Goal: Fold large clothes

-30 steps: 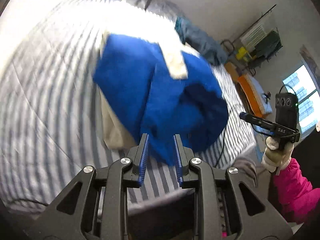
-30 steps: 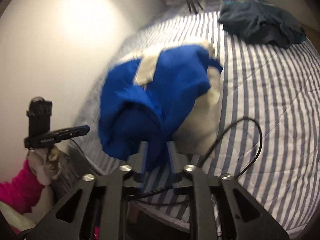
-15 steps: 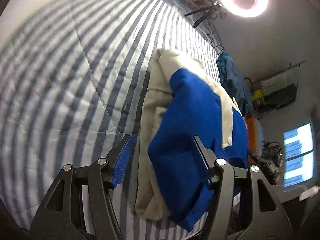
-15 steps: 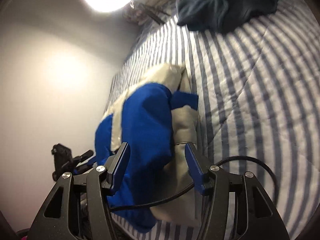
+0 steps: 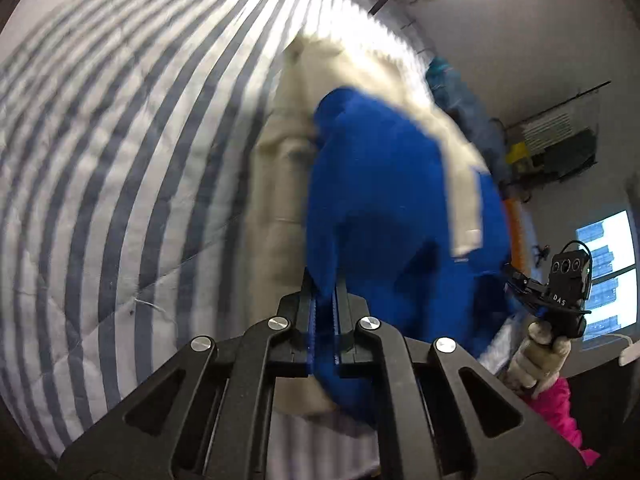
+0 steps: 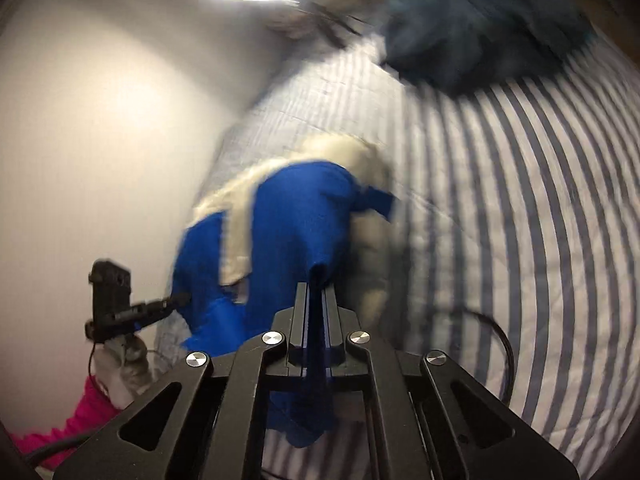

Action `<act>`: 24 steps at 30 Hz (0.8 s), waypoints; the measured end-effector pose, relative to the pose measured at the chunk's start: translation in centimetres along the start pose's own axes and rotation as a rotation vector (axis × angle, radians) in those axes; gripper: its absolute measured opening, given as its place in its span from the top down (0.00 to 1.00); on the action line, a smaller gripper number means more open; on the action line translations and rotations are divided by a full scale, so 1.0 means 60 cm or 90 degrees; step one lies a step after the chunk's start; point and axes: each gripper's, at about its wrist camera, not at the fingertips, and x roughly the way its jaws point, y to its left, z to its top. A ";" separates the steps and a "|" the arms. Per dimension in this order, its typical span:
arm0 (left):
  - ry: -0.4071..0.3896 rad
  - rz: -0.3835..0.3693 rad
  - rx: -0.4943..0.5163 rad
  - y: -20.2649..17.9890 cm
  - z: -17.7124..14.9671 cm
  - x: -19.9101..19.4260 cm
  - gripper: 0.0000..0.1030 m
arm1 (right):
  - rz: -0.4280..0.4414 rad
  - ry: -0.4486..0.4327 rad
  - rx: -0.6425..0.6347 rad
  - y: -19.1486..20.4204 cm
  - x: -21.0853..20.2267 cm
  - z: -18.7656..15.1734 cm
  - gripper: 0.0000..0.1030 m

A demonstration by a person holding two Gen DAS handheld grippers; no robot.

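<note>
Since both tongs, left [image 5: 323, 296] and right [image 6: 316, 292], have just clamped thin edges of the blue-and-cream padded jacket [image 5: 384, 216], lifting risks slippage, undoing folds on the striped bed [image 5: 120, 160].

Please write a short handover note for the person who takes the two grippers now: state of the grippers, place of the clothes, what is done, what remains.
Left gripper: jaws just closed, shut on blue fabric of the jacket.
Right gripper: jaws just closed, shut on another blue part.
Blue and cream jacket lies bunched near the edge of the striped bed.
Dark clothes pile waits farther back.
Done: both grips. Left: likely spread, fold flat.
</note>
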 end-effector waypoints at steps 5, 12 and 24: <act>-0.004 0.018 0.020 -0.006 0.002 -0.013 0.92 | -0.054 0.038 -0.034 0.009 0.055 -0.017 0.96; -0.086 0.070 0.094 -0.066 0.018 -0.106 0.88 | -0.092 -0.040 -0.167 0.077 -0.052 0.023 0.85; -0.096 0.088 0.213 -0.197 0.161 0.005 0.88 | -0.101 -0.033 -0.315 0.189 0.097 0.139 0.85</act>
